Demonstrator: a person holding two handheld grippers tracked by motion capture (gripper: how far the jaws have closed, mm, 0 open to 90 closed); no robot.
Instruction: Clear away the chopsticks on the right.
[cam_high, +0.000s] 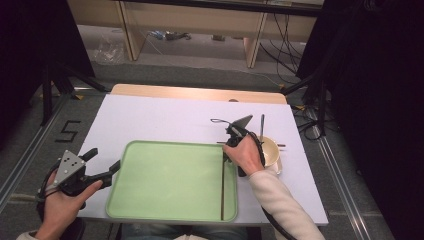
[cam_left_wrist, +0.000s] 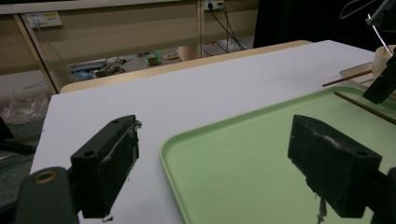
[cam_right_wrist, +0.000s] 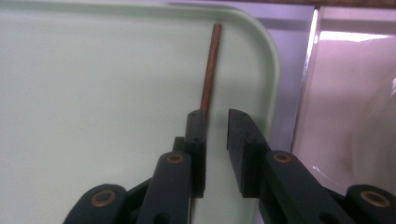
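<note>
A brown chopstick (cam_high: 222, 185) lies lengthwise inside the right side of the green tray (cam_high: 165, 144). My right gripper (cam_high: 225, 148) points down at its far end, close to the tray's back right corner. In the right gripper view the jaws (cam_right_wrist: 215, 121) stand slightly apart. The chopstick (cam_right_wrist: 210, 70) runs under the left jaw, and nothing is pinched between the pads. My left gripper (cam_high: 106, 160) rests wide open at the tray's left edge. In the left gripper view its jaws (cam_left_wrist: 215, 154) straddle the tray's rim (cam_left_wrist: 163, 149) with nothing in them.
A pale bowl (cam_high: 271, 150) stands just right of the tray, behind the right hand. A spoon (cam_high: 261, 125) lies beyond it, and a second chopstick (cam_high: 280, 145) lies crosswise by the bowl. The white tabletop (cam_high: 165, 117) stretches behind the tray.
</note>
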